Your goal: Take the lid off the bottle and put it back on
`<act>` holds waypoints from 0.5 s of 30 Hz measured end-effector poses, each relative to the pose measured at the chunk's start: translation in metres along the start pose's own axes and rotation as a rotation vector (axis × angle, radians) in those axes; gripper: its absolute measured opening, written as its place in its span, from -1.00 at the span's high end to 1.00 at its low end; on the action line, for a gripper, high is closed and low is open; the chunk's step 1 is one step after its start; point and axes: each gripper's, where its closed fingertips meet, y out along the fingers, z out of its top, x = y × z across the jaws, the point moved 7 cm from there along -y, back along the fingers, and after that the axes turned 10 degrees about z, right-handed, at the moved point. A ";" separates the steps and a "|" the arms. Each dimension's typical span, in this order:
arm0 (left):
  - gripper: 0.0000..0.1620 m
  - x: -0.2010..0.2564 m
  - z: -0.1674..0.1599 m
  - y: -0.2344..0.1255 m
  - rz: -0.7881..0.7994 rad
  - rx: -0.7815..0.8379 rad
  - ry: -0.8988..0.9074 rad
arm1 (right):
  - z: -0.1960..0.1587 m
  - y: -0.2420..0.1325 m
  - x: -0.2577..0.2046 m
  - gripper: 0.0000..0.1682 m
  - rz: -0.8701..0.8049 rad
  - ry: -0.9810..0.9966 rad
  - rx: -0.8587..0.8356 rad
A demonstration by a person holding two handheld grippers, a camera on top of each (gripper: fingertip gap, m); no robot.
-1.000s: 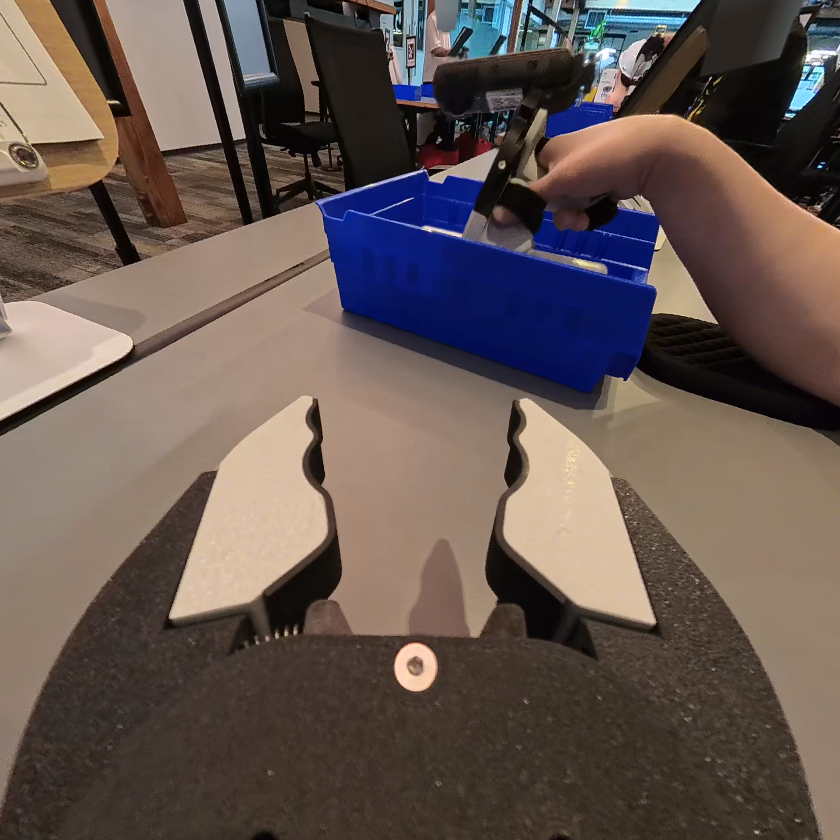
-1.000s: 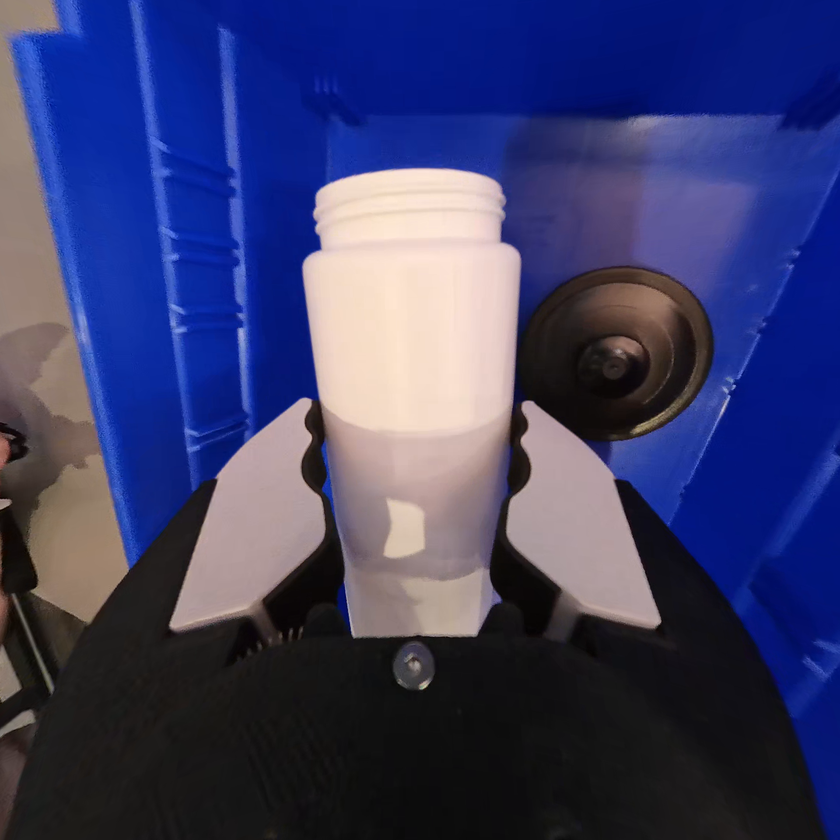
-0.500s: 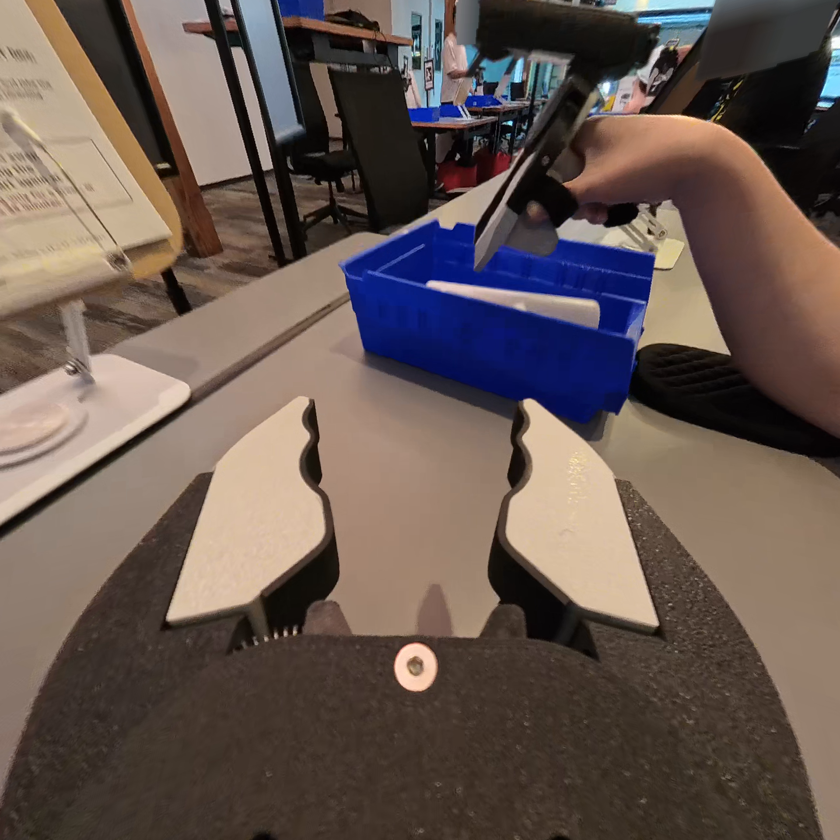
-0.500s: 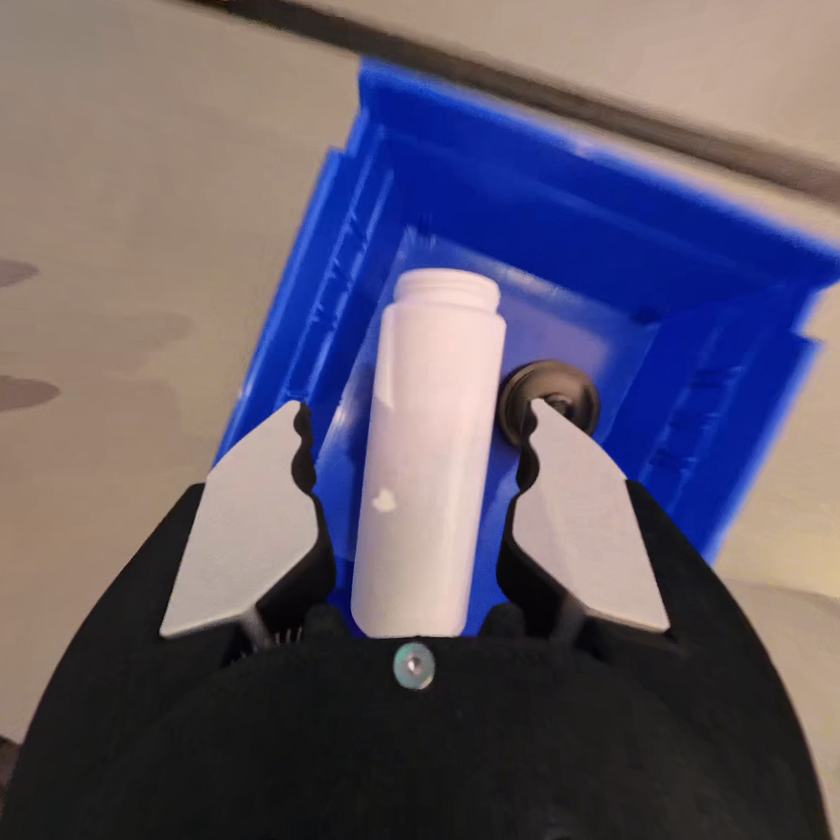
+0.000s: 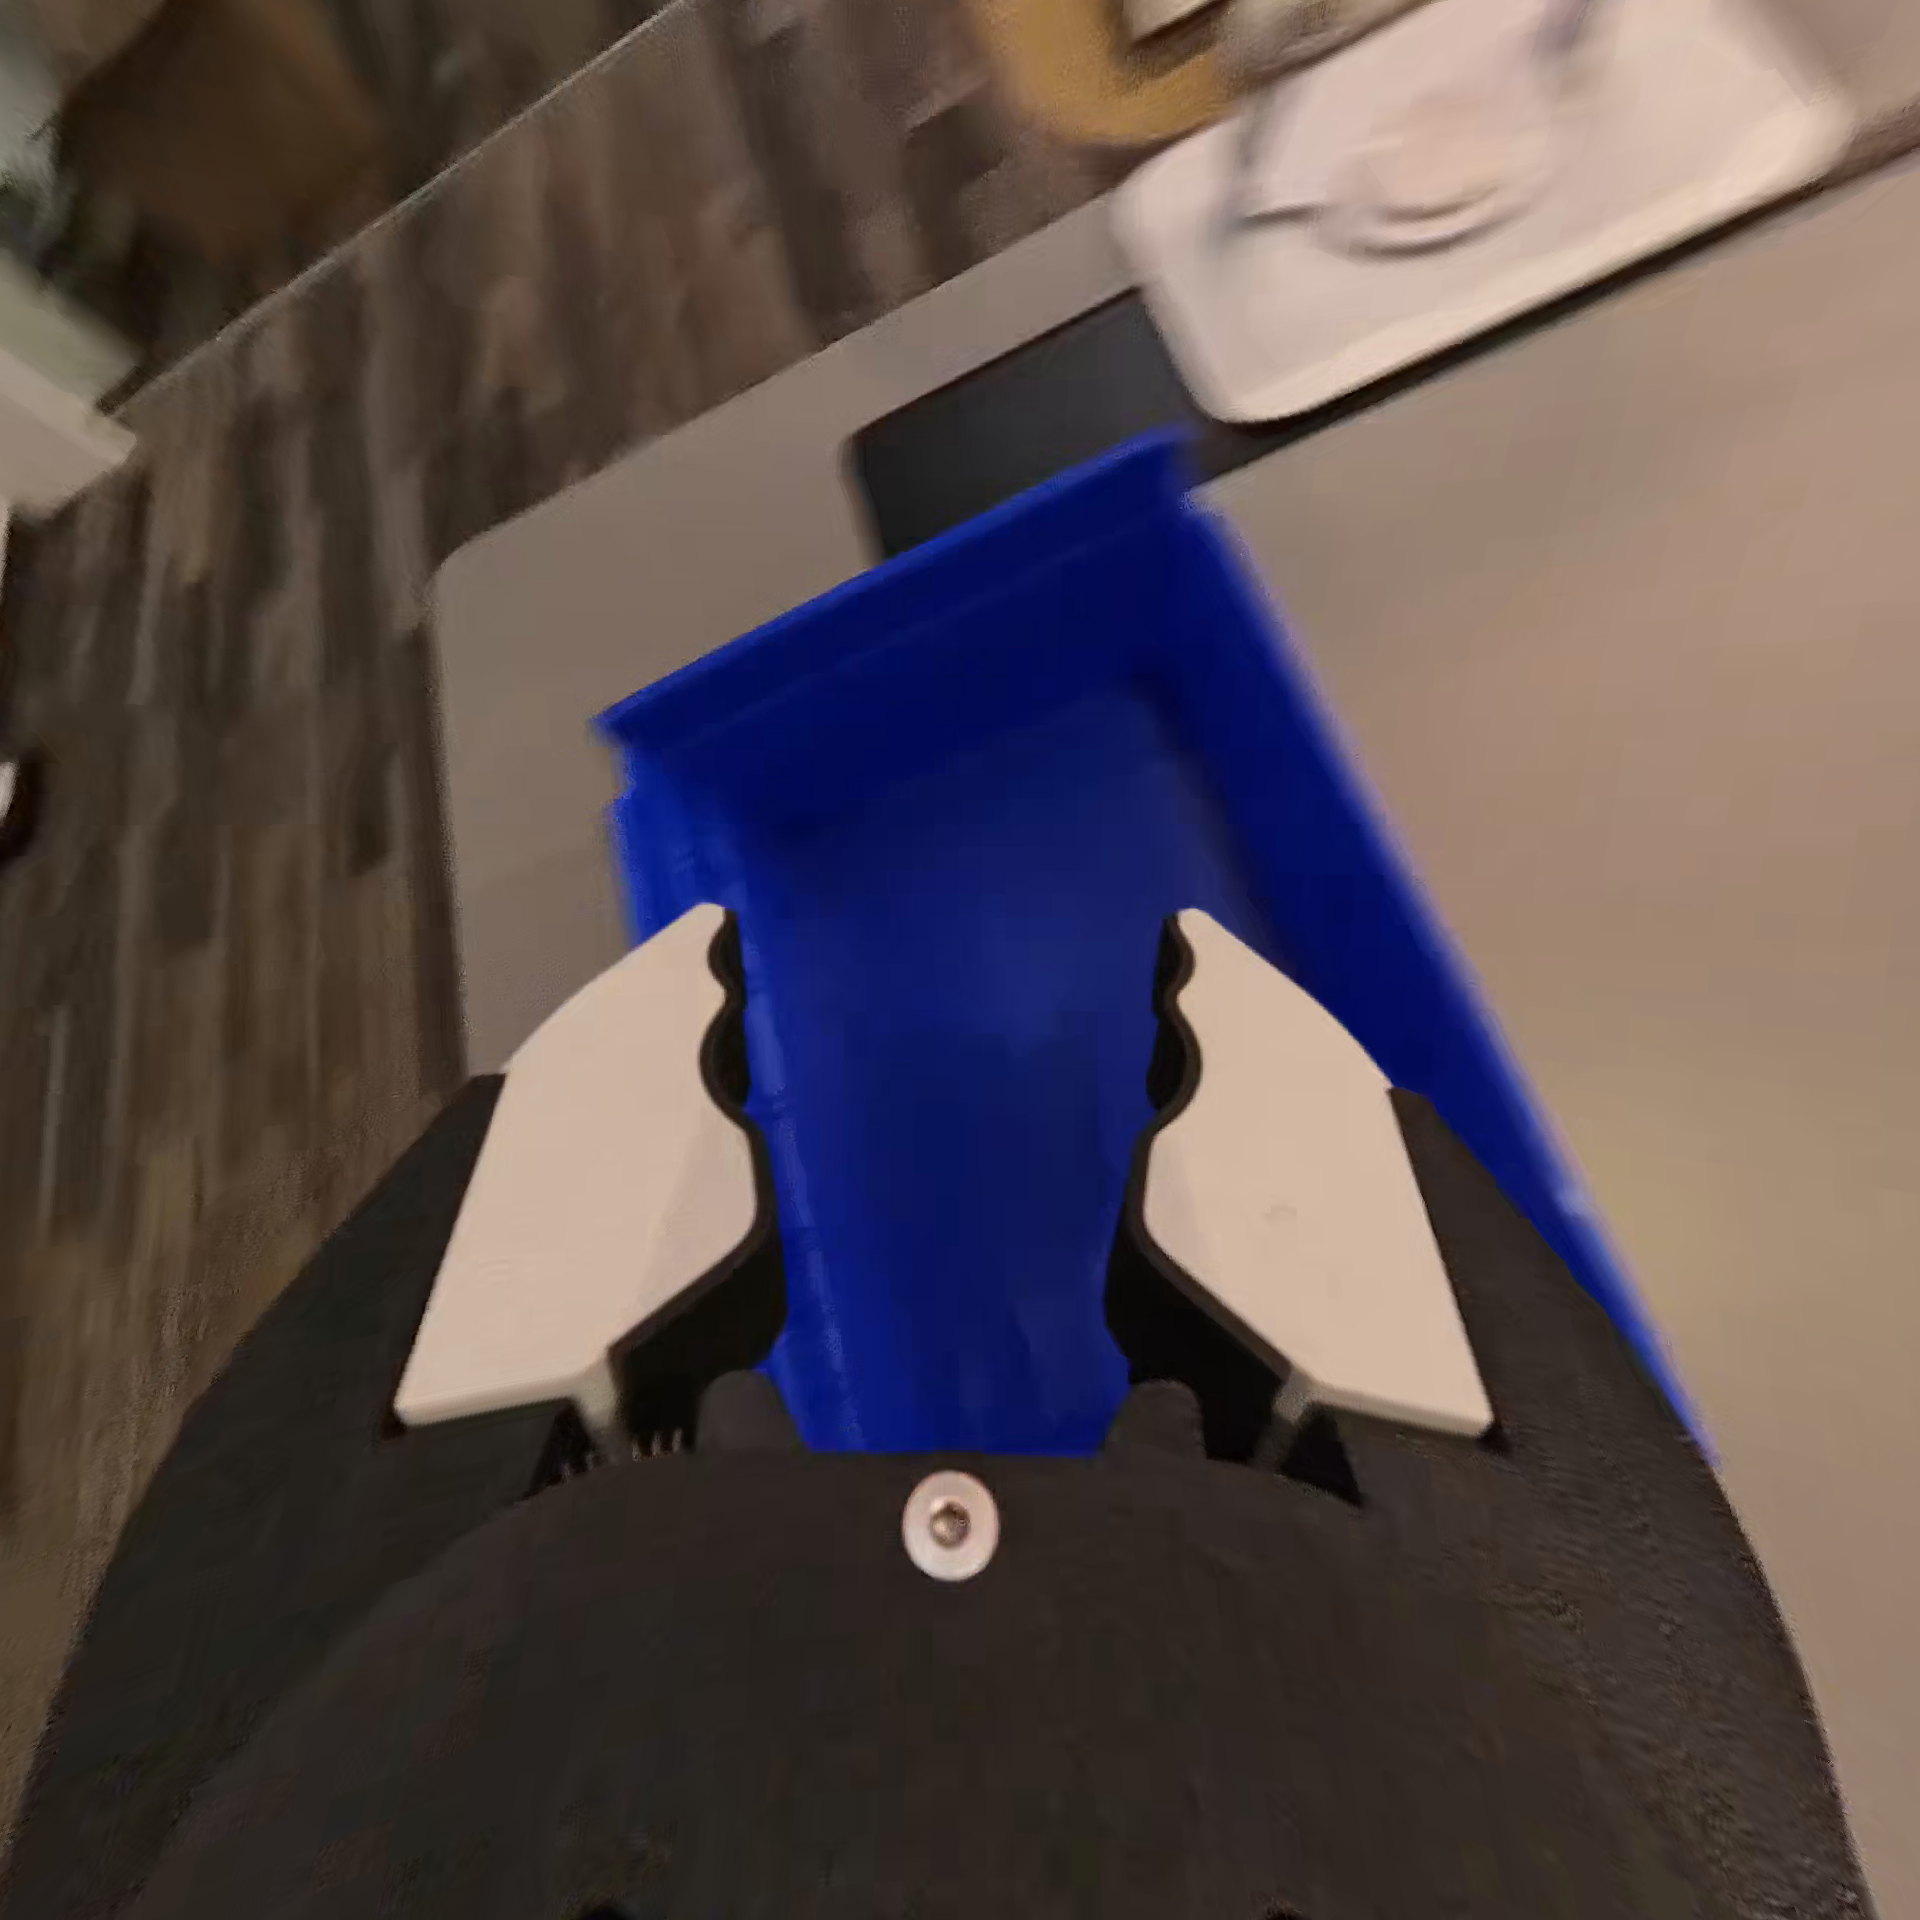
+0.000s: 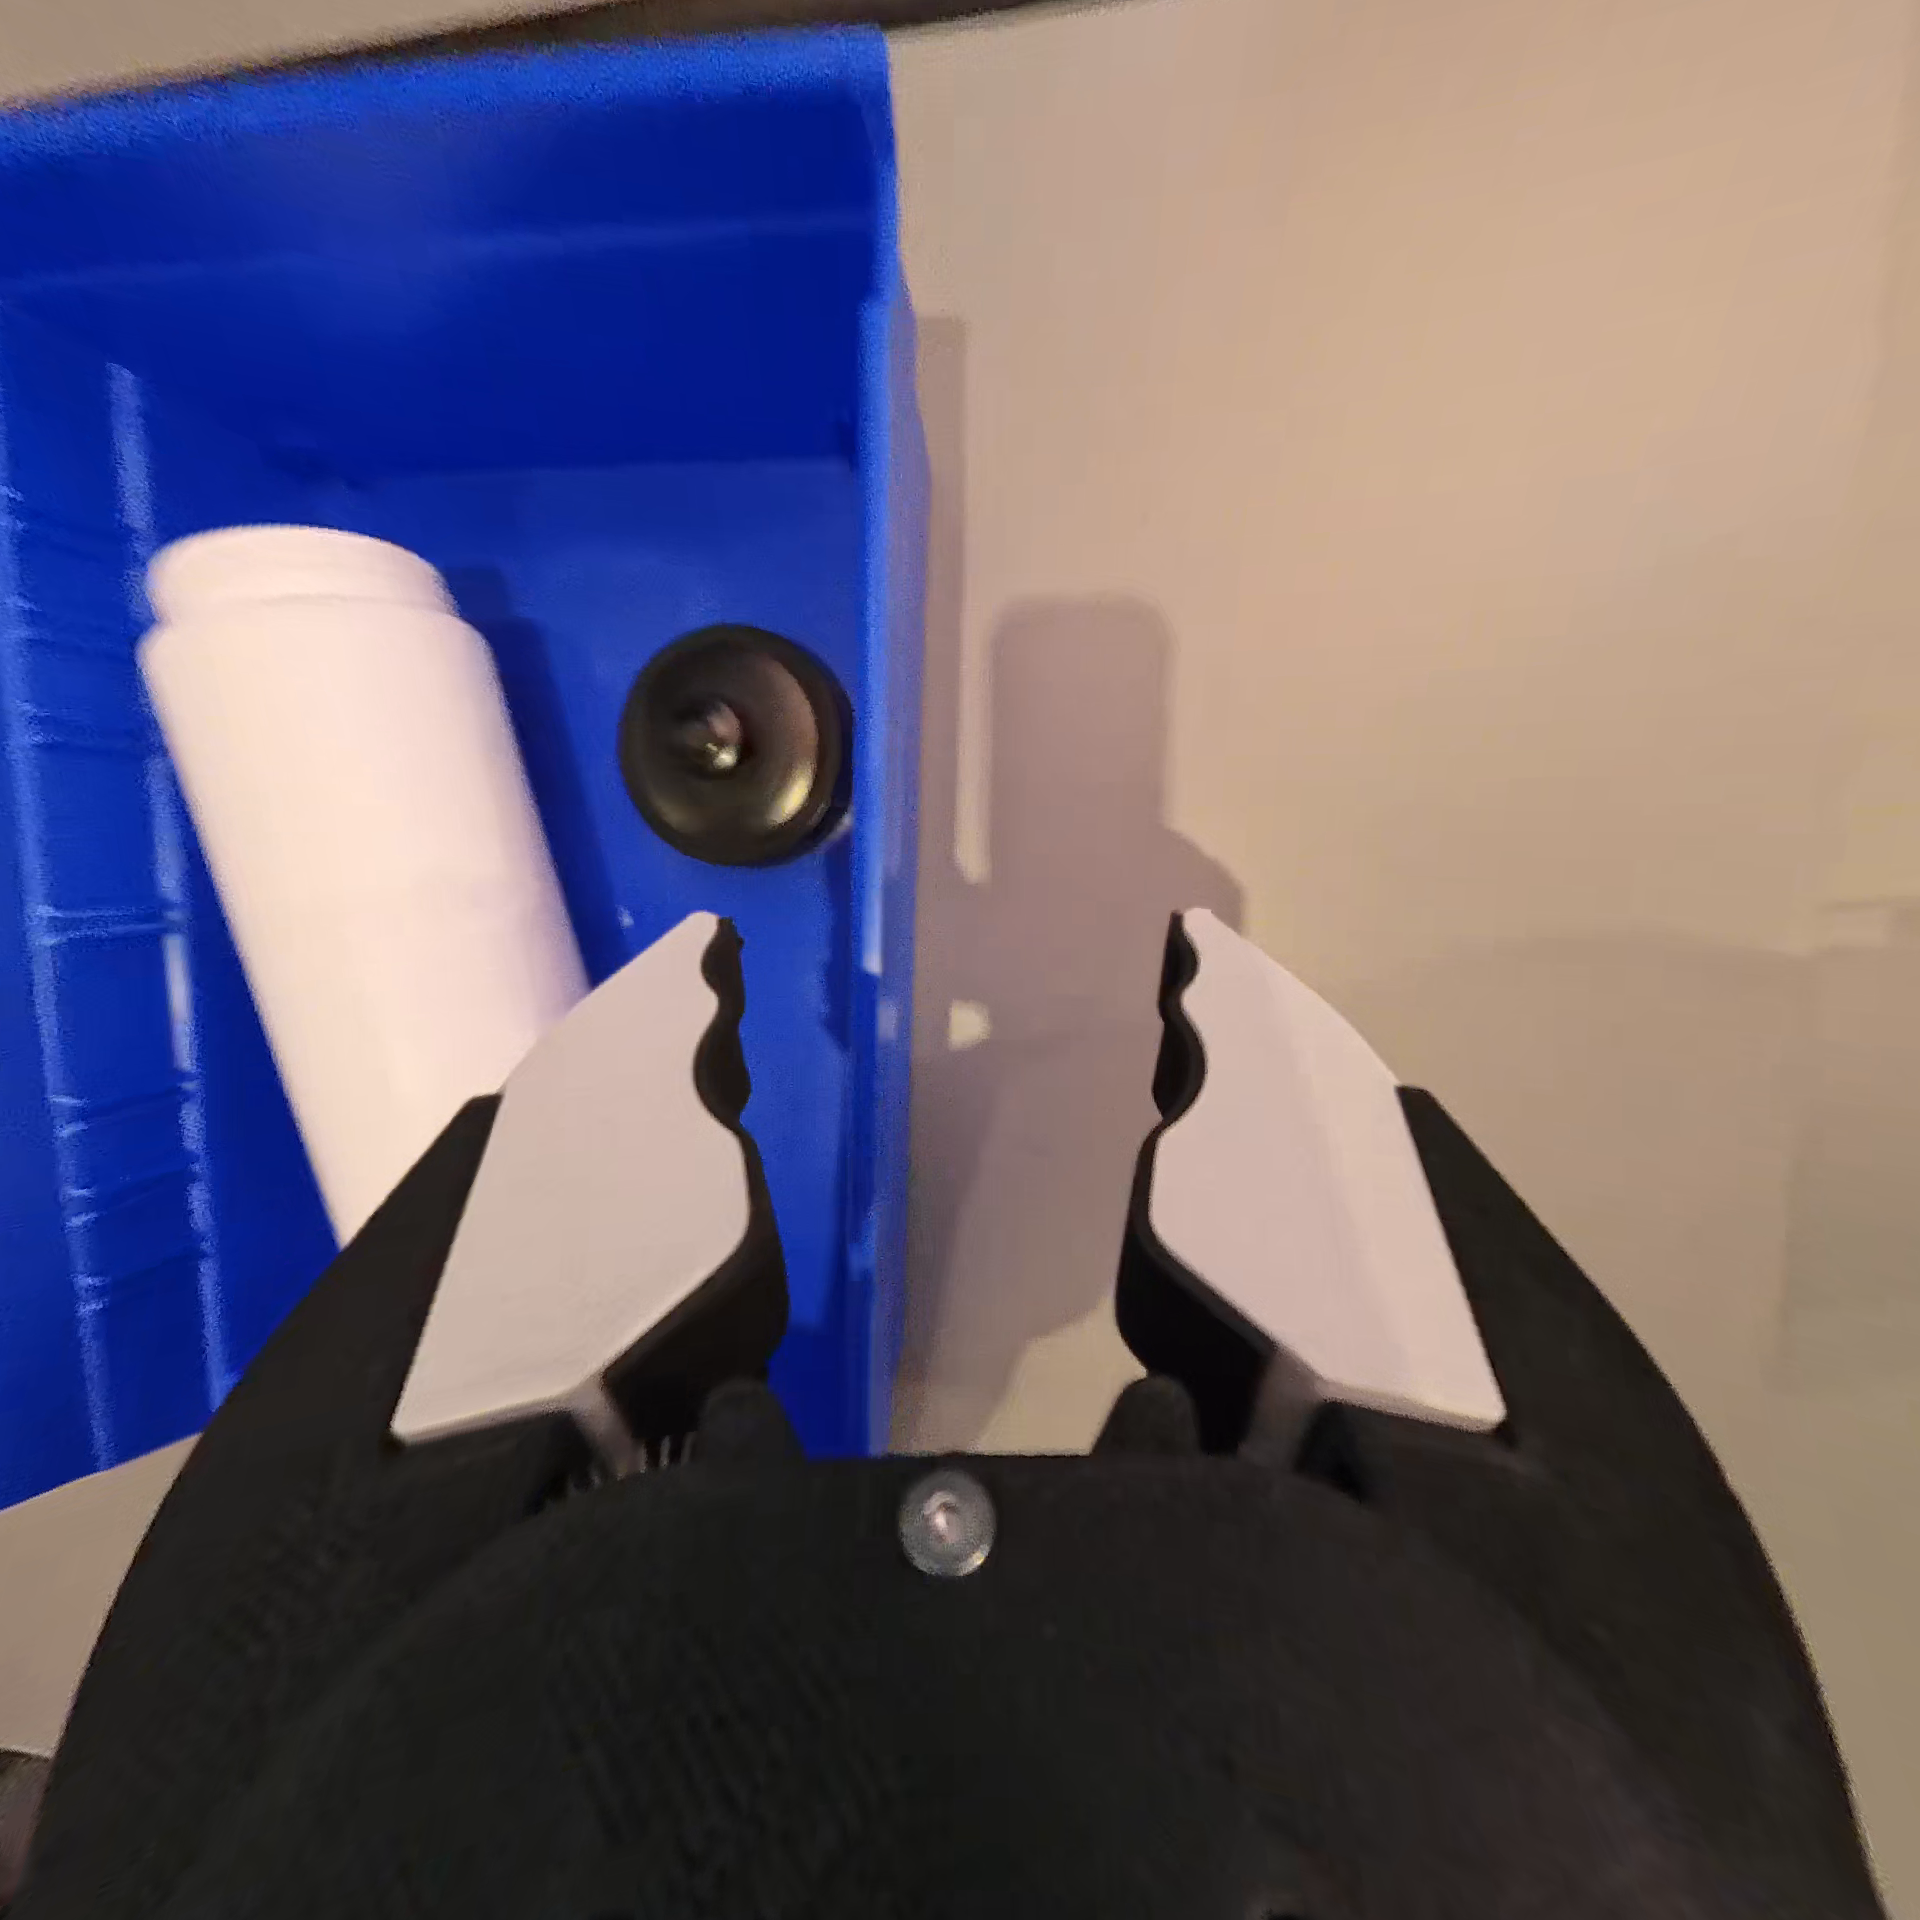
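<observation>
Your right gripper (image 6: pixel 951 925) hangs above the right wall of the blue bin (image 6: pixel 878 436), fingers spread wide with nothing between them. Down in the bin the white bottle (image 6: pixel 353 831) lies on its side, threaded neck bare and pointing away from you. The black lid (image 6: pixel 736 743) rests on the bin floor just beside the bottle's shoulder, close to the right wall, underside up. So the lid is off; refitting it remains, in my judgement.

Your left gripper (image 5: pixel 951 925) also hovers over the bin, looking down one end, fingers equally wide and empty. This view is badly smeared, and neither bottle nor lid shows in it. Both grippers look poised to reach in.
</observation>
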 end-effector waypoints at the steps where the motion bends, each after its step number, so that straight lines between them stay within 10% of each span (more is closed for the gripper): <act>1: 0.07 -0.019 -0.008 0.010 0.065 -0.044 -0.044 | -0.002 0.005 0.001 0.06 -0.007 -0.006 -0.035; 15: 0.31 -0.071 -0.108 0.090 -0.030 -0.588 -0.209 | -0.014 0.043 -0.005 0.90 0.085 0.008 -0.266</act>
